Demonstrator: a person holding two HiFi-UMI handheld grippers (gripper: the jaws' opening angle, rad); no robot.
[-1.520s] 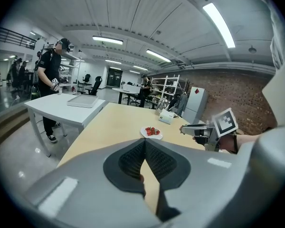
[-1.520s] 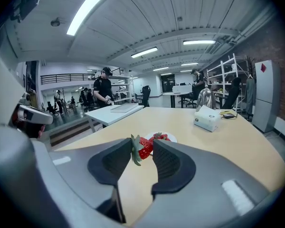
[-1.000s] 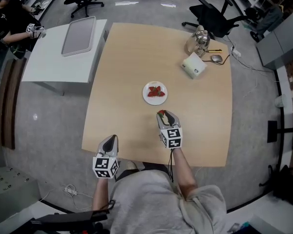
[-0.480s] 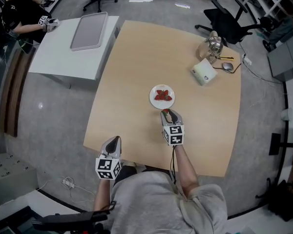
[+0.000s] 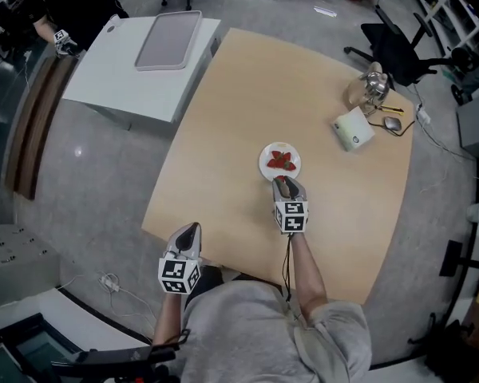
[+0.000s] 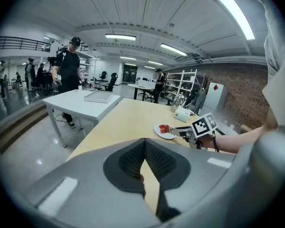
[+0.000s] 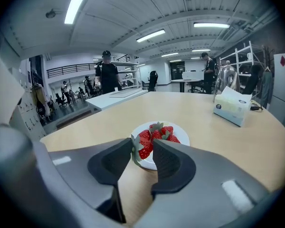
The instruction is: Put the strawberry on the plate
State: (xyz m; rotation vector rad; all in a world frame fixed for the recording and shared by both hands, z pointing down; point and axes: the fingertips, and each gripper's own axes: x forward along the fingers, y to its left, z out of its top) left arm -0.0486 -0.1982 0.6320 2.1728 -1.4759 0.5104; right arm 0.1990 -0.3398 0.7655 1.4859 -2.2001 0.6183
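Observation:
A white plate (image 5: 265, 167) lies mid-table with several red strawberries (image 5: 282, 160) on it. My right gripper (image 5: 285, 183) sits at the plate's near rim, shut on one more strawberry. In the right gripper view this strawberry (image 7: 144, 149) is pinched between the dark pads, leaves to the left, just above the near edge of the plate (image 7: 181, 131). My left gripper (image 5: 189, 232) hovers at the table's near-left edge. Its pads (image 6: 128, 160) meet at the tips with nothing between them. From there the plate (image 6: 162, 135) and the right gripper (image 6: 181, 132) show farther off.
A tissue box (image 5: 352, 128), a glass kettle (image 5: 368, 88) and a mouse (image 5: 393, 123) sit at the far right of the wooden table (image 5: 223, 134). A white side table with a grey tray (image 5: 168, 40) stands to the left; office chairs (image 5: 397, 48) and people beyond.
My right gripper has moved forward and down with the strawberry, from short of the plate to its near rim. The left gripper has stayed at the table's near edge.

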